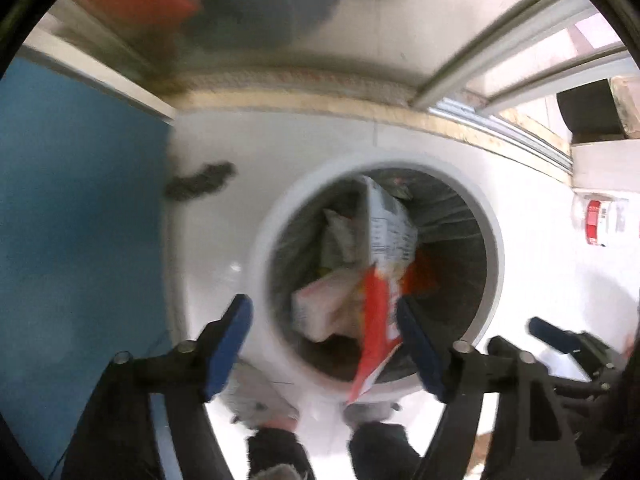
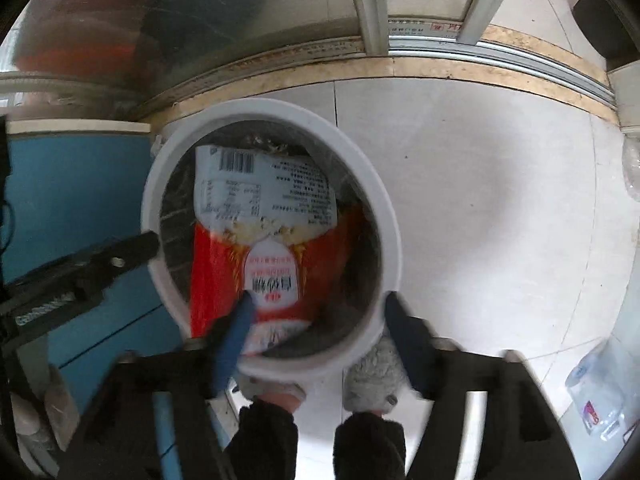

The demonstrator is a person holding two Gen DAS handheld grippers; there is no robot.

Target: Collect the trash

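Note:
A white round trash bin (image 1: 280,216) with a dark liner stands on the pale floor; it also shows in the right wrist view (image 2: 372,184). A red and white snack bag (image 2: 264,216) lies loose in its mouth, also seen in the left wrist view (image 1: 384,256), on top of other wrappers (image 1: 320,304). My right gripper (image 2: 320,320) is open just above the bin's near rim, with the bag's lower end by its left finger. My left gripper (image 1: 326,332) is open and empty above the bin.
A blue panel (image 1: 80,220) stands left of the bin. A sliding door track (image 2: 500,60) runs along the far side. A plastic bottle (image 2: 600,396) lies at the right, and another labelled bottle (image 1: 604,220) lies on the floor. The person's grey slippers (image 2: 372,376) are by the bin.

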